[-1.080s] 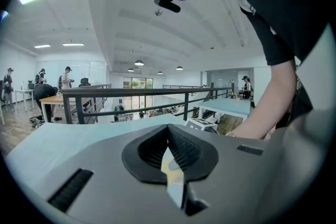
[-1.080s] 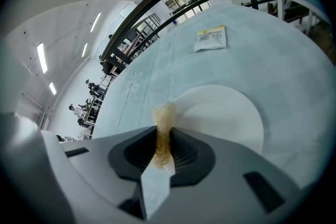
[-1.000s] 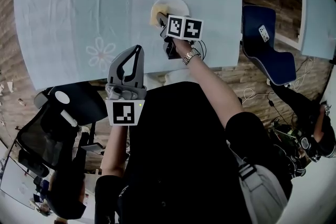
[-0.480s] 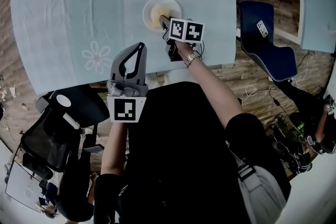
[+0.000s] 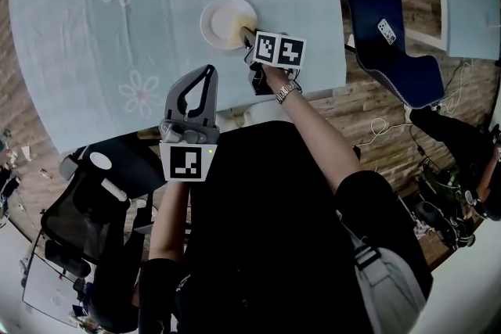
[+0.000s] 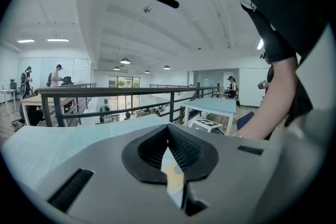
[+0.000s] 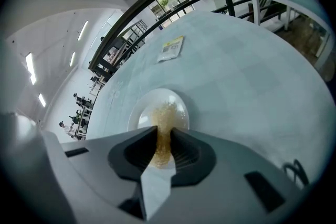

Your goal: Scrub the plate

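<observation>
**Sponge meets plate**

Nearest, our left gripper (image 5: 206, 76) hangs idle, fingers closed on nothing. Ahead, our right gripper (image 5: 247, 36) pinches a yellow sponge (image 7: 164, 115) onto the plate (image 5: 217, 13), which sits near the table (image 5: 86, 35) edge, likely for easy reach.

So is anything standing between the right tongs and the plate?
Nothing visible blocks them. The right tongs are shut on a yellowish sponge, whose tip already lies over the plate. A packet lies farther off, well beyond the plate.
</observation>
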`<state>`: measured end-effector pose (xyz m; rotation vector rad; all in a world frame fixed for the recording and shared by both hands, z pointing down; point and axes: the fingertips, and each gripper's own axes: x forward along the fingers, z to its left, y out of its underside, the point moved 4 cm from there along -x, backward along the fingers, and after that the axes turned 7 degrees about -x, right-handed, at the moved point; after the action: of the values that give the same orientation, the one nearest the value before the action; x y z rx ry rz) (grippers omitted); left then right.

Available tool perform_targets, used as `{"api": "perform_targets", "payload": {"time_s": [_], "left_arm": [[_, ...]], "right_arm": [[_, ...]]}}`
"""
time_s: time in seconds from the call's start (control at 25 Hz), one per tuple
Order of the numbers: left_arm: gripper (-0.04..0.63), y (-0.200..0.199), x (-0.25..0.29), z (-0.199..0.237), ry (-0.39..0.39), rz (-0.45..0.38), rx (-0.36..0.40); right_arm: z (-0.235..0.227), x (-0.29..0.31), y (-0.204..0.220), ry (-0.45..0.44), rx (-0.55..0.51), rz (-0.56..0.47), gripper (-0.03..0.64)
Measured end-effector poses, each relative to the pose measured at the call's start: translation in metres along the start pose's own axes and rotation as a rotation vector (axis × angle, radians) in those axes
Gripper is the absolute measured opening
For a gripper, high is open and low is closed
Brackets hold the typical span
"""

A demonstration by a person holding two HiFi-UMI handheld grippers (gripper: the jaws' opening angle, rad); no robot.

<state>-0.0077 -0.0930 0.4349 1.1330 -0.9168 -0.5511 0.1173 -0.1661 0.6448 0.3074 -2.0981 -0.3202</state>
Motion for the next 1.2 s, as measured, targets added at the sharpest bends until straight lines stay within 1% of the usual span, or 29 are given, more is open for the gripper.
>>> {"api": "perform_targets", "payload": {"time_s": [0.12,0.28,0.44,0.68,0.84,0.96,1.04,1.2], "left_arm": [[0.012,-0.003,0.004,-0.004,0.017,-0.02,-0.006],[0.012,-0.001,0.008,-0.014,0.057,-0.003,0.033],[0.012,0.0,0.011,-0.019,0.086,0.002,0.052],[0.012,-0.002,0.011,-0.019,0.093,-0.018,0.051],[0.012,-0.002,0.008,-0.017,0.084,-0.031,0.052],[0.012,-0.003,0.002,-0.014,0.065,-0.032,0.056],[0.012,-0.003,-0.005,-0.01,0.032,-0.033,0.046],[0.012,0.003,-0.021,0.002,-0.058,-0.02,0.016]], "right_arm": [[-0.008,-0.006,0.002,0.011,0.022,-0.013,0.066],[-0.017,-0.015,0.005,0.019,0.045,-0.031,0.066],[-0.021,-0.02,0.005,0.033,0.049,-0.041,0.066],[-0.022,-0.029,0.003,0.03,0.057,-0.044,0.066],[-0.017,-0.031,0.002,0.028,0.038,-0.035,0.066],[-0.008,-0.031,0.002,-0.003,0.046,-0.026,0.066],[0.005,-0.026,0.003,-0.034,0.032,-0.008,0.066],[0.038,-0.005,0.008,-0.085,-0.051,0.043,0.066]]}}
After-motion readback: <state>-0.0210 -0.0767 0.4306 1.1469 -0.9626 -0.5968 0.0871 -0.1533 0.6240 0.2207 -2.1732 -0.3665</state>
